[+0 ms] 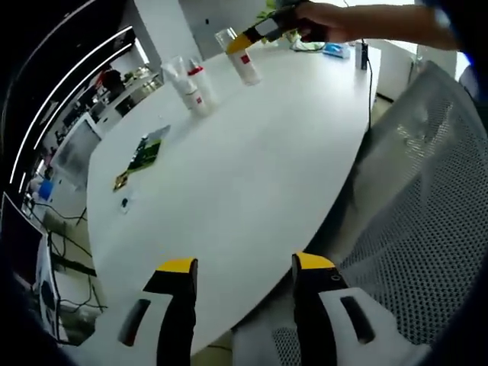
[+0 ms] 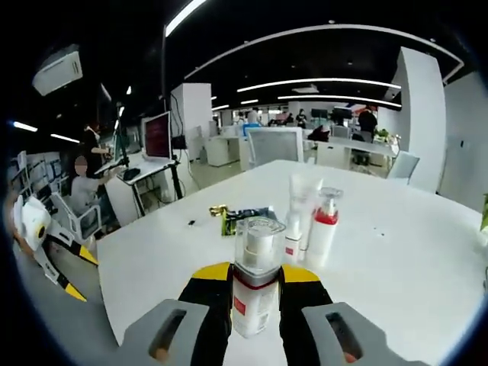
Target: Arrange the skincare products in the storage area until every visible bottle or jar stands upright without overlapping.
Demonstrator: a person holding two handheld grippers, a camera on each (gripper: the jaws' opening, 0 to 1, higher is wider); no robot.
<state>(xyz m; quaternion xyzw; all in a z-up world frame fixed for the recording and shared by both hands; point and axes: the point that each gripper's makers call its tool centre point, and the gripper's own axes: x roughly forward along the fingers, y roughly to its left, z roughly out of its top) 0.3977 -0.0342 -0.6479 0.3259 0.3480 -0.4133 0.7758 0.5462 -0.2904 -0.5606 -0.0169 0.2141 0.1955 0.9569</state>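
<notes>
Right gripper is closed on a bottle, one yellow-tipped jaw on each side of its white body. The bottle has a clear cap and a red band on the label, and it stands upright between the jaws; whether its base touches the table I cannot tell. Just behind it, on the white table, stand a tube and a pump bottle with a red collar, both upright and very close to each other, perhaps touching. Farther left on the table lies a green packet, well apart from the bottles.

In the left gripper view the same scene shows from the other side. The right gripper comes in at the top, held by a hand, with the bottle in its jaws near the far edge of the table. The tube and the pump bottle stand to the left of it, apart from the held one. The packet lies nearer, close to the left edge of the table.

Left gripper is open, its two jaws wide apart and holding nothing, above the near edge of the table. A mesh chair stands just beside the table on the right.
</notes>
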